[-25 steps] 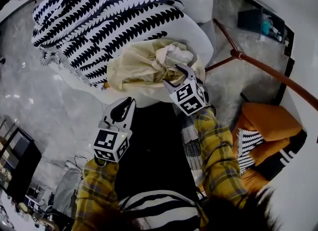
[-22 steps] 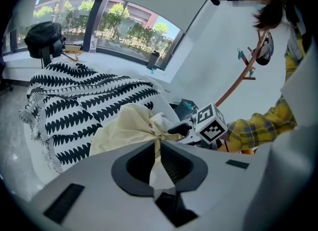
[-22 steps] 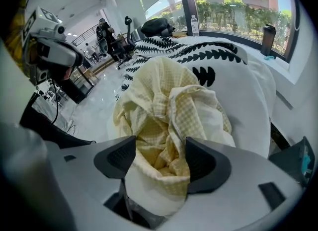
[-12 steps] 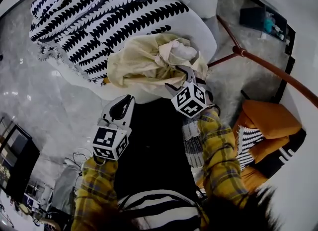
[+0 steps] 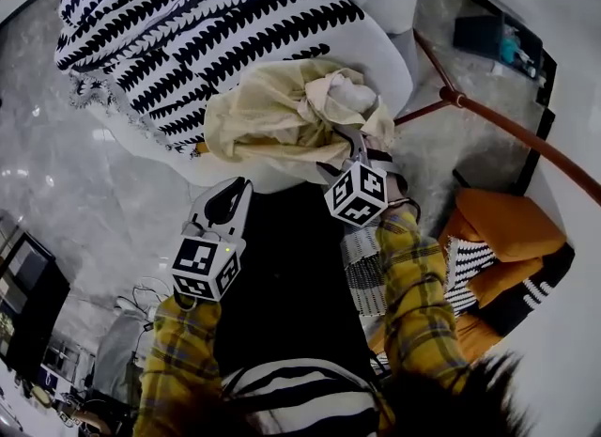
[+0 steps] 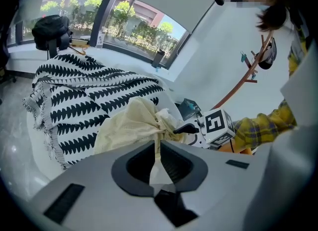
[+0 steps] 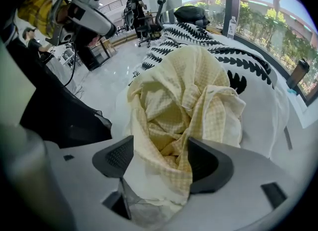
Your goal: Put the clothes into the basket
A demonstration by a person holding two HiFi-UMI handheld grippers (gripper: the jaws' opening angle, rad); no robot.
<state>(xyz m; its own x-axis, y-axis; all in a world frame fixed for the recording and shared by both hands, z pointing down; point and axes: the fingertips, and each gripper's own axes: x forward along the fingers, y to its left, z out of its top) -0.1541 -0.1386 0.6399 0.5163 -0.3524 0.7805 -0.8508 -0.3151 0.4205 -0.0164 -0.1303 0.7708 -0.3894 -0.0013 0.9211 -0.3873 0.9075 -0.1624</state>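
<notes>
A crumpled pale yellow checked garment (image 5: 282, 116) lies on a big white cushion (image 5: 380, 54), beside a black-and-white patterned throw (image 5: 188, 40). My right gripper (image 5: 346, 158) points down at the garment's near right edge. In the right gripper view its jaws stand wide around a fold of the garment (image 7: 184, 96); the cloth brushes the right pad (image 7: 208, 163), and the left pad is bare. My left gripper (image 5: 237, 191) hangs below the garment, apart from it, its tips together and empty. The left gripper view shows the garment (image 6: 134, 125) ahead and my right gripper (image 6: 180, 129) beside it.
A black soft-sided thing with a net edge (image 5: 291, 266) sits right under both grippers, also seen as the black soft-sided thing (image 7: 64, 120). An orange seat (image 5: 507, 233) with a patterned cushion stands at the right. A wooden pole (image 5: 512, 130) slants behind it. Grey marble floor (image 5: 84, 191) lies to the left.
My right gripper has rolled, its marker cube turning, and shifted a little along the garment's edge. The left gripper has stayed in place.
</notes>
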